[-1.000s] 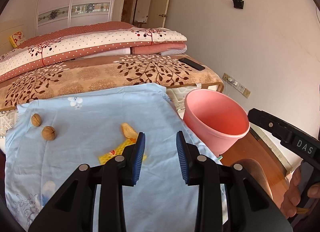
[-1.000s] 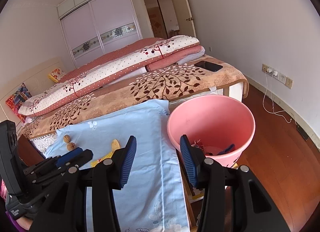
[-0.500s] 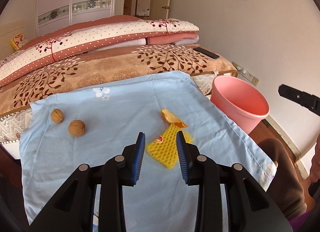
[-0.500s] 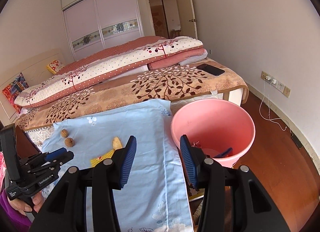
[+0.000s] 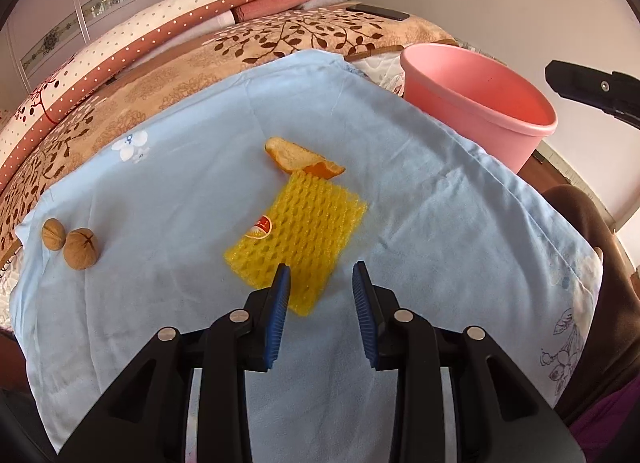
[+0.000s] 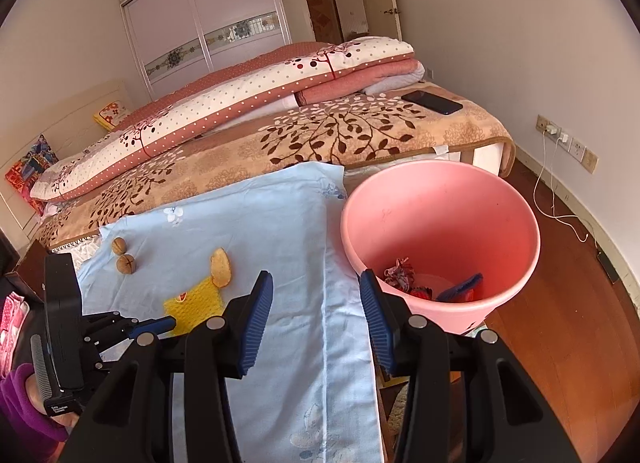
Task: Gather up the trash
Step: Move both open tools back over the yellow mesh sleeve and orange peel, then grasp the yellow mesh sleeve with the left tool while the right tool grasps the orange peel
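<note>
A yellow foam fruit net (image 5: 298,239) (image 6: 195,303) with a red sticker lies on the light blue cloth (image 5: 168,167) (image 6: 288,247). An orange peel (image 5: 298,157) (image 6: 221,263) touches its far edge. Two walnuts (image 5: 72,241) (image 6: 122,255) rest at the cloth's left side. My left gripper (image 5: 321,277) (image 6: 160,323) hovers open just over the net's near edge, nothing between its blue pads. My right gripper (image 6: 316,283) stands open above the cloth's right edge, beside the pink bucket (image 5: 480,103) (image 6: 436,231), which holds some wrappers.
Behind the cloth is a bed with a brown leaf-patterned blanket (image 6: 320,139), folded quilts and a black phone (image 6: 431,102). Wooden floor and a charger cable (image 6: 560,207) lie to the right of the bucket. A person's purple sleeve (image 6: 24,415) shows at lower left.
My left gripper swung left from the bucket and sank toward the foam net, which now sits just beyond its pads. The right gripper shifted slightly; both stayed open.
</note>
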The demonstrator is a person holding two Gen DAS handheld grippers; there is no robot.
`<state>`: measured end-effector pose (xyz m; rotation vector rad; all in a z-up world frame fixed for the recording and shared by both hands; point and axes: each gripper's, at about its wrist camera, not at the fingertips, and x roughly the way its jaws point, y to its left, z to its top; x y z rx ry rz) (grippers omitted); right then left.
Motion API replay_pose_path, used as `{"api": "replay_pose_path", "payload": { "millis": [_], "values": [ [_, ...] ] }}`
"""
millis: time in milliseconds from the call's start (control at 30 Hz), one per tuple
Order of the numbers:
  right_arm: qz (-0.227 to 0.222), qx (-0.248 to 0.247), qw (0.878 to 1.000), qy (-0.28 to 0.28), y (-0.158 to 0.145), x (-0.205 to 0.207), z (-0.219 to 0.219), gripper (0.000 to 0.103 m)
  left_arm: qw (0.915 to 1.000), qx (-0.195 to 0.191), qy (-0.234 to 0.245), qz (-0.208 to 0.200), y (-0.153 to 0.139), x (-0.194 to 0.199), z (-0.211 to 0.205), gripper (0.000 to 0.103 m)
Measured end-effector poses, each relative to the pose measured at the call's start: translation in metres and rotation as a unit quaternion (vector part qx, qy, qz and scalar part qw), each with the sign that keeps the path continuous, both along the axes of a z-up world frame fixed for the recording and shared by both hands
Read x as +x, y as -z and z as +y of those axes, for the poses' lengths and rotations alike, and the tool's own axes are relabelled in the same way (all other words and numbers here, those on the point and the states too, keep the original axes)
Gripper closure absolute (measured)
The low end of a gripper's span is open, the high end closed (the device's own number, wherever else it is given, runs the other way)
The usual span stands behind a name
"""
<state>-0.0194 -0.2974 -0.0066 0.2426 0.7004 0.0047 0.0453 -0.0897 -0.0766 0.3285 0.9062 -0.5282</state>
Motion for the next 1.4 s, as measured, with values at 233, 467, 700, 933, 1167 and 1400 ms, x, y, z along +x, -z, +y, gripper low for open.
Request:
{"api": "replay_pose_path", "payload": {
  "millis": [233, 467, 700, 933, 1167, 1400],
  "values": [
    [0.011, 0.004, 0.999, -0.036, 0.013, 0.026, 0.009, 0.058, 0.9992, 0.033, 0.001, -0.022, 0.003, 0.006, -0.009, 0.071],
    [0.029, 0.006, 0.998, -0.062, 0.026, 0.049, 0.023, 0.058, 0.9993, -0.012, -0.035, -0.004, -0.002, 0.015, 0.011, 0.093],
    [0.049, 0.014, 0.994, -0.098, 0.038, 0.067, 0.043, 0.058, 0.9923, -0.091, -0.082, 0.021, -0.013, 0.020, 0.043, 0.102],
    [0.067, 0.013, 0.987, -0.145, 0.045, 0.091, 0.077, 0.058, 0.9839, -0.135, -0.114, 0.023, -0.031, 0.020, 0.069, 0.103],
    [0.081, -0.003, 0.983, -0.163, 0.051, 0.111, 0.099, 0.058, 0.9774, -0.144, -0.149, 0.041, -0.032, 0.029, 0.078, 0.101],
    [0.100, -0.008, 0.980, -0.173, 0.062, 0.128, 0.107, 0.058, 0.9712, -0.140, -0.180, 0.069, -0.014, 0.041, 0.075, 0.069]
  ]
}}
